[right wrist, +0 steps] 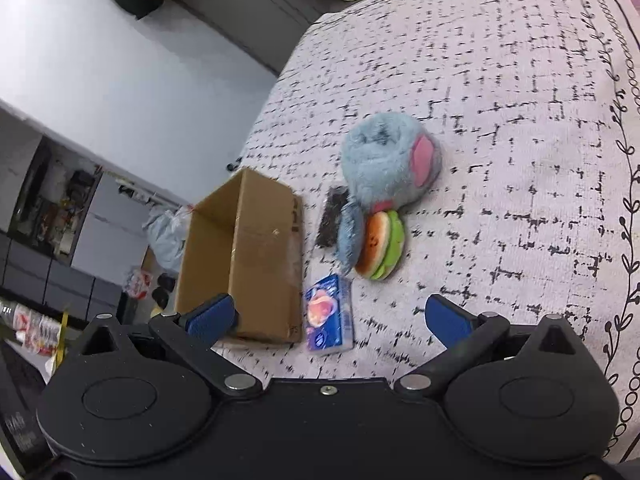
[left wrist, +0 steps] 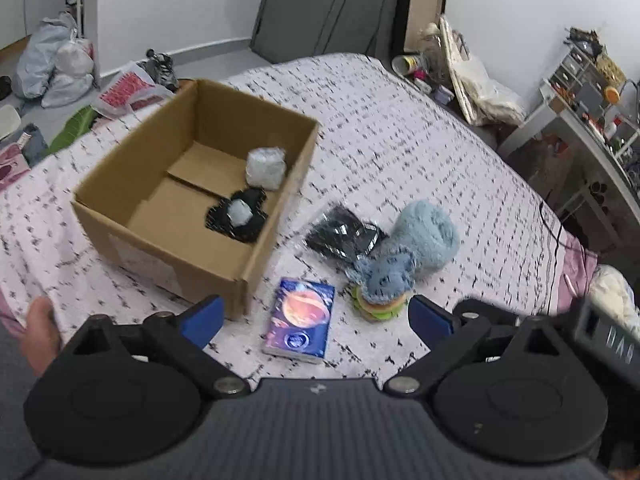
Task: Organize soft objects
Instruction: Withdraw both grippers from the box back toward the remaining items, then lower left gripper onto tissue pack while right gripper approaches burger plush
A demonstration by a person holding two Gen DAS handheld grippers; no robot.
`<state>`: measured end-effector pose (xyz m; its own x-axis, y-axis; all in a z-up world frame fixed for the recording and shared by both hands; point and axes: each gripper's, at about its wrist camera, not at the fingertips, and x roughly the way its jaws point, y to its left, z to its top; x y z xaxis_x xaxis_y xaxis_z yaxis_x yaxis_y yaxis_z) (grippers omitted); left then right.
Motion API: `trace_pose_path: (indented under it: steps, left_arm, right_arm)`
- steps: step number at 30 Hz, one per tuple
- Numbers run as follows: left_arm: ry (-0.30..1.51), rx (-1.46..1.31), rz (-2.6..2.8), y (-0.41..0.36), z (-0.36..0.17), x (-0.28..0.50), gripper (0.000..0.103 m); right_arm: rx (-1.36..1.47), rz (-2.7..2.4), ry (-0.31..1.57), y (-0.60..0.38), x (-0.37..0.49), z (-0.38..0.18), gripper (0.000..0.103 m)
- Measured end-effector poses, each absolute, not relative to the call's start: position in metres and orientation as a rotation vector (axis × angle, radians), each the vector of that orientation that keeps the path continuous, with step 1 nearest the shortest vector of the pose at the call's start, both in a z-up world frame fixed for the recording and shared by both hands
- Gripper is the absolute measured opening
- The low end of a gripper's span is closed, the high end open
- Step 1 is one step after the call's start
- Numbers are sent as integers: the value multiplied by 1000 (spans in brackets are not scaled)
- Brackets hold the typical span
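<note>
Blue-padded left tongs (left wrist: pixel 314 318) and right tongs (right wrist: pixel 330 318) both gape empty above the bed (left wrist: pixel 420 140). Nearest lies the tissue pack (left wrist: pixel 301 317), dead ahead of the left, long axis pointing away; beyond, burger plush (left wrist: pixel 378 304), blue plush toy (left wrist: pixel 420 240), cardboard box (left wrist: pixel 168 236).

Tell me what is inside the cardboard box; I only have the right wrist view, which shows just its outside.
Observer: In the left wrist view, the cardboard box holds a white wrapped bundle against its right wall.
Operator: List anything else in there.
Observer: A black item with a pale piece on top lies just in front of the bundle.
Operator: Report the left gripper.
Observer: The left gripper is open and empty.
</note>
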<state>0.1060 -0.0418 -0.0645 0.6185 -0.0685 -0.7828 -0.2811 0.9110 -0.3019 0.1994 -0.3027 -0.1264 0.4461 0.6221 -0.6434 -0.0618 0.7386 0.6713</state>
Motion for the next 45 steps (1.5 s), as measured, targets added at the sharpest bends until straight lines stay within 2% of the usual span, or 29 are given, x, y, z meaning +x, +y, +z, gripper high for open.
trace_pose_path:
  steps: [15, 16, 18, 21, 24, 27, 42, 45]
  left_arm:
    - [1000, -455, 138, -55, -117, 129, 95]
    - [1001, -451, 141, -55, -119, 130, 94]
    - [1001, -452, 136, -56, -123, 131, 94]
    - [1014, -450, 138, -57, -131, 132, 94]
    - [1030, -458, 146, -56, -140, 134, 93]
    - [1030, -458, 166, -55, -147, 135, 92]
    - [984, -500, 204, -45, -162, 134, 75]
    - [978, -519, 211, -41, -163, 134, 68]
  right_arm:
    - [745, 309, 1054, -325, 221, -152, 100]
    - [751, 302, 1054, -326, 222, -153, 98]
    - [767, 291, 1060, -327, 225, -158, 86]
    - [789, 267, 1084, -328, 230, -167, 74]
    - [800, 251, 1108, -325, 237, -176, 65]
    - [794, 247, 1126, -318, 242, -182, 61]
    - [716, 259, 1113, -279, 265, -190, 59]
    - [689, 260, 1115, -270, 268, -191, 59]
